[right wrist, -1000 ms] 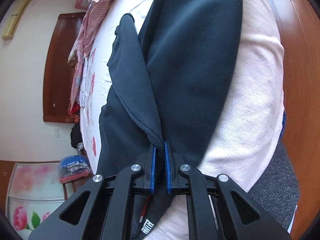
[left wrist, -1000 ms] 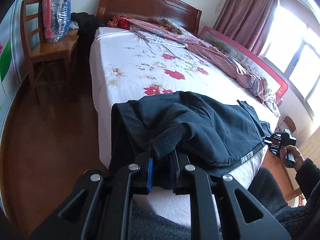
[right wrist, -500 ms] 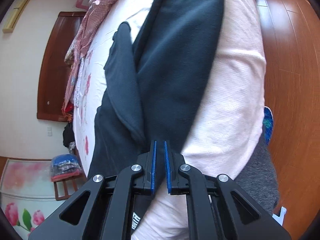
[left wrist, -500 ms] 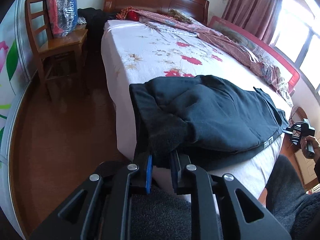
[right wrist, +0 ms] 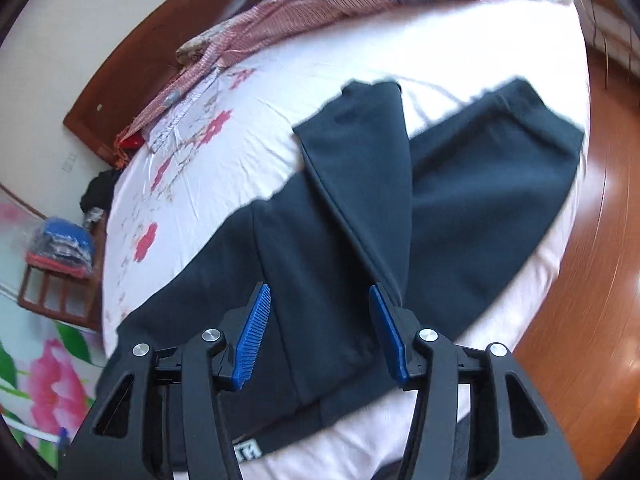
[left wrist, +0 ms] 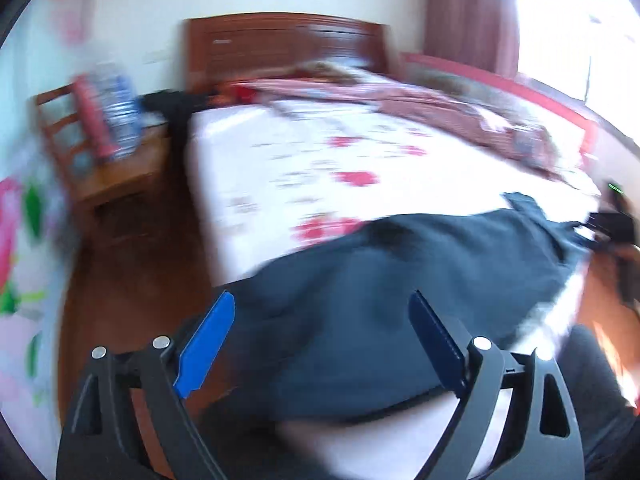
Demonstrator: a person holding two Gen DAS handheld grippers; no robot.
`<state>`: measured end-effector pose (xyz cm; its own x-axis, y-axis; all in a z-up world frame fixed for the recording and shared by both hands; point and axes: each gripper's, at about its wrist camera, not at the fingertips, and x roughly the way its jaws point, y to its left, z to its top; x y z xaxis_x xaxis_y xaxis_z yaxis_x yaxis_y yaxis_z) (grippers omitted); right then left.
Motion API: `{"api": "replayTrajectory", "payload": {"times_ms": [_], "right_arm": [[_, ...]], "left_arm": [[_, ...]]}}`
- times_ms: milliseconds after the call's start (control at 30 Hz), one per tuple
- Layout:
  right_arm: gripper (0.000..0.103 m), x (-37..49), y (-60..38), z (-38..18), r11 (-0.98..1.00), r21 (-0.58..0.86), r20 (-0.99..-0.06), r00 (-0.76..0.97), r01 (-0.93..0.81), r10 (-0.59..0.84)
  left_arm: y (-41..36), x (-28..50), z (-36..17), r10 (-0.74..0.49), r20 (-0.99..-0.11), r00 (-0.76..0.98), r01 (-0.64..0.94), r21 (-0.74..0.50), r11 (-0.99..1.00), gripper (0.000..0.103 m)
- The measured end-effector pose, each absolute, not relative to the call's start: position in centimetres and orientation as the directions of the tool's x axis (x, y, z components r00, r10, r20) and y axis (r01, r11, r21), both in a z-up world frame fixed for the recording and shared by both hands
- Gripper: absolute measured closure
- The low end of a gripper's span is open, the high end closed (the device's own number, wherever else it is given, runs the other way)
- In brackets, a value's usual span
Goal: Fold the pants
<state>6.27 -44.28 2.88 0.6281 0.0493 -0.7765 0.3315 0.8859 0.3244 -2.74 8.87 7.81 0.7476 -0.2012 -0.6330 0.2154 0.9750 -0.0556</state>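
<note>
The dark navy pants [left wrist: 400, 280] lie across the near end of the bed [left wrist: 320, 168], blurred by motion in the left wrist view. In the right wrist view the pants [right wrist: 340, 220] lie flat with one leg folded over the other and the two cuffs at the far right edge. My left gripper [left wrist: 322, 320] is open wide and empty just above the pants. My right gripper [right wrist: 320, 320] is open and empty over the waist end of the pants.
A wooden chair [left wrist: 80, 152] with a bag of clothes stands left of the bed. A pink striped quilt [right wrist: 320, 4] is bunched along the far side. Wooden floor [right wrist: 592, 320] surrounds the bed. The headboard [left wrist: 280, 44] is at the back.
Both grippers were shut on the pants' fabric; both have now opened and let it go. The pants have dropped flat on the bed. Both cameras have swung.
</note>
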Motion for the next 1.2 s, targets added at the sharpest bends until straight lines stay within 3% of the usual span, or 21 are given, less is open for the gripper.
{"api": "replayTrajectory", "payload": {"times_ms": [33, 67, 133, 200, 367, 433, 467, 533, 567, 600, 667, 833, 967, 1100, 1200], "right_arm": [[0.038, 8.2, -43.6, 3.3, 0.926, 0.216, -0.779, 0.627, 0.310, -0.028], [0.016, 9.8, -43.0, 3.1, 0.954, 0.092, -0.781, 0.614, 0.286, -0.109], [0.015, 13.1, -41.1, 2.4, 0.968, -0.121, -0.755, 0.612, 0.222, -0.235], [0.015, 15.8, -40.3, 1.4, 0.956, -0.217, -0.731, 0.617, 0.195, -0.292], [0.015, 22.4, -40.7, -2.2, 0.936, -0.300, -0.769, 0.535, 0.182, -0.351], [0.020, 23.6, -41.6, -3.9, 0.919, -0.331, -0.789, 0.471, 0.216, -0.395], [0.040, 23.9, -42.6, -4.5, 0.927, -0.298, -0.812, 0.450, 0.228, -0.372], [0.059, 23.6, -43.6, -4.8, 0.932, -0.244, -0.829, 0.442, 0.269, -0.344], [0.077, 23.4, -43.8, -4.6, 0.936, -0.223, -0.830, 0.451, 0.270, -0.328], [0.087, 23.2, -43.9, -4.3, 0.942, -0.201, -0.831, 0.462, 0.267, -0.309], [0.096, 22.2, -44.3, -2.6, 0.950, -0.157, -0.819, 0.502, 0.269, -0.277], [0.097, 16.0, -49.5, 4.1, 0.908, 0.197, -0.752, 0.651, 0.370, -0.102], [0.097, 9.1, -57.2, 7.3, 0.772, 0.449, -0.670, 0.741, 0.450, -0.043], [0.097, 3.0, -64.8, 4.7, 0.608, 0.573, -0.654, 0.754, 0.549, -0.064], [0.097, 0.7, -67.6, -1.0, 0.522, 0.562, -0.724, 0.687, 0.641, -0.064]], "left_arm": [[6.8, -1.7, 7.6, -0.237, -0.634, 0.736, 0.249, -0.071, 0.966, 0.013], [5.3, -0.9, 7.3, -0.270, -0.641, 0.718, 0.273, -0.098, 0.957, 0.013], [1.6, 0.7, 6.3, -0.359, -0.663, 0.657, 0.315, -0.191, 0.930, 0.013], [-0.6, 1.0, 5.6, -0.437, -0.654, 0.617, 0.340, -0.279, 0.898, 0.013], [-3.1, -0.2, 4.1, -0.468, -0.686, 0.557, 0.350, -0.317, 0.881, 0.012], [-3.0, -0.3, 3.1, -0.462, -0.711, 0.530, 0.354, -0.309, 0.882, 0.012], [-2.8, -0.4, 2.8, -0.456, -0.719, 0.524, 0.349, -0.306, 0.885, 0.012], [-2.1, -0.3, 2.2, -0.451, -0.734, 0.508, 0.331, -0.316, 0.889, 0.012], [-1.7, 0.0, 2.0, -0.452, -0.738, 0.501, 0.321, -0.327, 0.889, 0.012], [-1.5, 0.2, 1.6, -0.457, -0.743, 0.489, 0.308, -0.343, 0.888, 0.011], [-1.5, 0.8, 1.0, -0.468, -0.753, 0.463, 0.297, -0.366, 0.882, 0.011], [-2.2, 1.3, 1.4, -0.457, -0.762, 0.460, 0.392, -0.288, 0.874, 0.011], [-1.4, 1.6, 1.4, -0.471, -0.768, 0.433, 0.478, -0.247, 0.843, 0.011], [0.2, 1.6, 0.8, -0.449, -0.809, 0.378, 0.533, -0.206, 0.821, 0.011], [1.1, 1.5, 0.0, -0.427, -0.840, 0.336, 0.548, -0.194, 0.814, 0.011]]}}
